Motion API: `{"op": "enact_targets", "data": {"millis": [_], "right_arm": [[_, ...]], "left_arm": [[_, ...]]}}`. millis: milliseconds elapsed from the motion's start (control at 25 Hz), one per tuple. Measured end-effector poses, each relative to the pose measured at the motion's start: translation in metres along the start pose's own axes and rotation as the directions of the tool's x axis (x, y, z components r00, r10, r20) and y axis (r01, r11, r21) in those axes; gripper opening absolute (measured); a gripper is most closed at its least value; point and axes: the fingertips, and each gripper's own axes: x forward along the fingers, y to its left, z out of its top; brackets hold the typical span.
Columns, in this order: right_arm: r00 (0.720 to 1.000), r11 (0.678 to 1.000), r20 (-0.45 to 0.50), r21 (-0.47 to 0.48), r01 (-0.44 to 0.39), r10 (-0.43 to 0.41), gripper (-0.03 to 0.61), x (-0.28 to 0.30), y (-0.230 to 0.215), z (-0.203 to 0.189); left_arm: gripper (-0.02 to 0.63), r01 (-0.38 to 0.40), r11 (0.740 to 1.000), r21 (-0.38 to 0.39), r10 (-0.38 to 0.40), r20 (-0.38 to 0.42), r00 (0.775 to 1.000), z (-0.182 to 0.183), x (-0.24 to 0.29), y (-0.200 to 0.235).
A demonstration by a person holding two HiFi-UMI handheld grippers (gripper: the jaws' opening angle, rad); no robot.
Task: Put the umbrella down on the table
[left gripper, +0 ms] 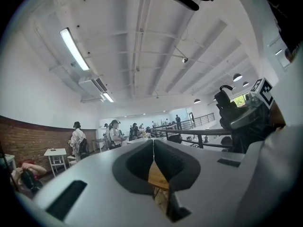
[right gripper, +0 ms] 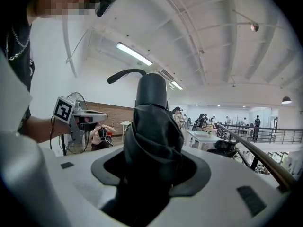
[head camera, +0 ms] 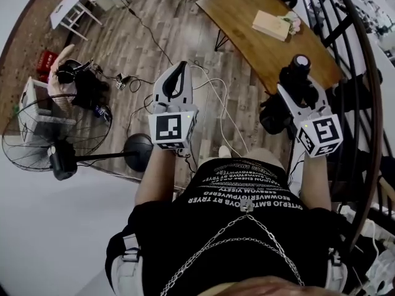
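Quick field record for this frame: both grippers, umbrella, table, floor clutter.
left gripper: jaws together, nothing between them
right gripper: closed on the umbrella
umbrella: black, folded, held in the air, not yet on the table
table: wooden, ahead and to the right in the head view, with a pale flat box on it
floor: standing fan at left, with loose cables between it and the table

Lit brightly and evenly by ceiling strip lights (left gripper: 73, 48), blown out to white glare. Bent hard by fisheye distortion toward the edges, blacked out in the corners. Only faint, soft shadows across the wooden floor (head camera: 154, 42). Nearly black and slightly soft up close, the umbrella (right gripper: 151, 141).
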Motion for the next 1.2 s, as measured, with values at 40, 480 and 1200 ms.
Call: {"op": "enact_targets", "data": {"millis": [40, 480, 1200], "right_arm": [[1.0, 1.0, -0.005, 0.004, 0.0, 0.0, 0.255, 0.002, 0.001, -0.001], [0.998, 0.997, -0.034, 0.039, 0.059, -0.058, 0.255, 0.016, -0.04, -0.016], [0.998, 0.998, -0.054, 0.058, 0.032, -0.029, 0.255, 0.124, -0.144, -0.01]], "left_arm": [[0.029, 0.006, 1.0, -0.004, -0.006, 0.001, 1.0, -0.002, 0.003, 0.001], [0.029, 0.04, 0.999, 0.004, -0.04, 0.004, 0.999, -0.005, 0.041, 0.006], [0.029, 0.039, 0.999, 0.003, -0.039, -0.016, 0.999, -0.004, 0.191, 0.028]]}}
